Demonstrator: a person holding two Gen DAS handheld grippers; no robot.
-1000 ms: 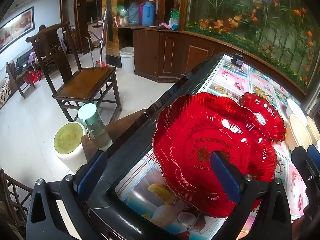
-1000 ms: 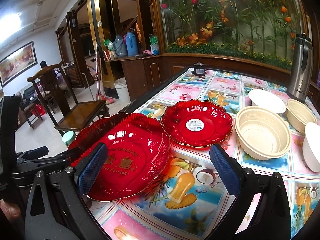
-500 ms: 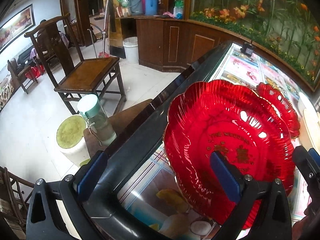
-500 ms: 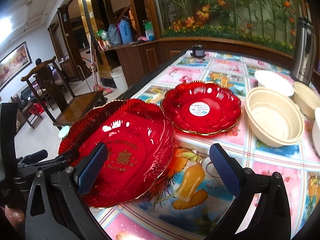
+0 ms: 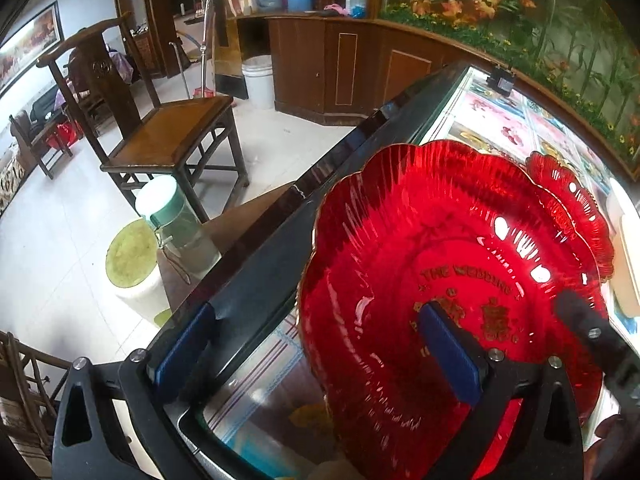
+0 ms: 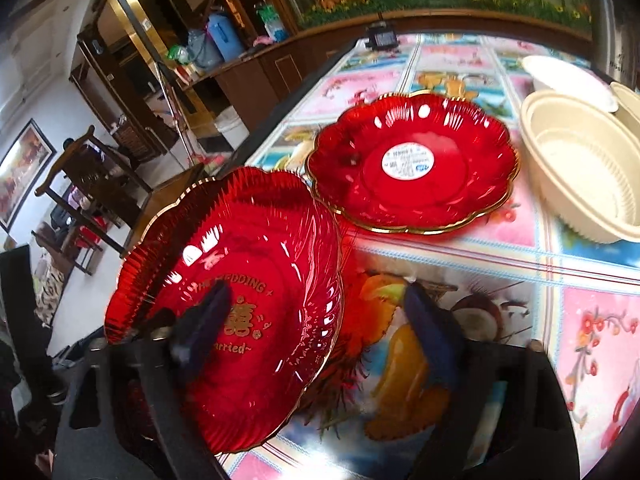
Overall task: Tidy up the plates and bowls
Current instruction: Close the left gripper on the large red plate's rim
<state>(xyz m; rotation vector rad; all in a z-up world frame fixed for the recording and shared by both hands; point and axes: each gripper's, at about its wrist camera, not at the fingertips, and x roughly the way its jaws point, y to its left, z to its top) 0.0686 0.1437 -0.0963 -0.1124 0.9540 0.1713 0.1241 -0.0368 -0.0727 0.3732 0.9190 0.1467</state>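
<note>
My left gripper [image 5: 320, 360] has its fingers wide apart, and the rim of the large red plate [image 5: 452, 300] stands between them, tilted up from the table [image 6: 520, 264]; I cannot tell if a pad touches it. My right gripper [image 6: 316, 336] is also spread, one finger before this plate. Behind it, a second red plate [image 6: 412, 164] lies flat, just beside a cream bowl [image 6: 580, 168].

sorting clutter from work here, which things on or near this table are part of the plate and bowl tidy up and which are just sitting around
Job: wedding plate, sticker plate, cream bowls.
Lying about: water bottle, wooden chair, white bucket.
</note>
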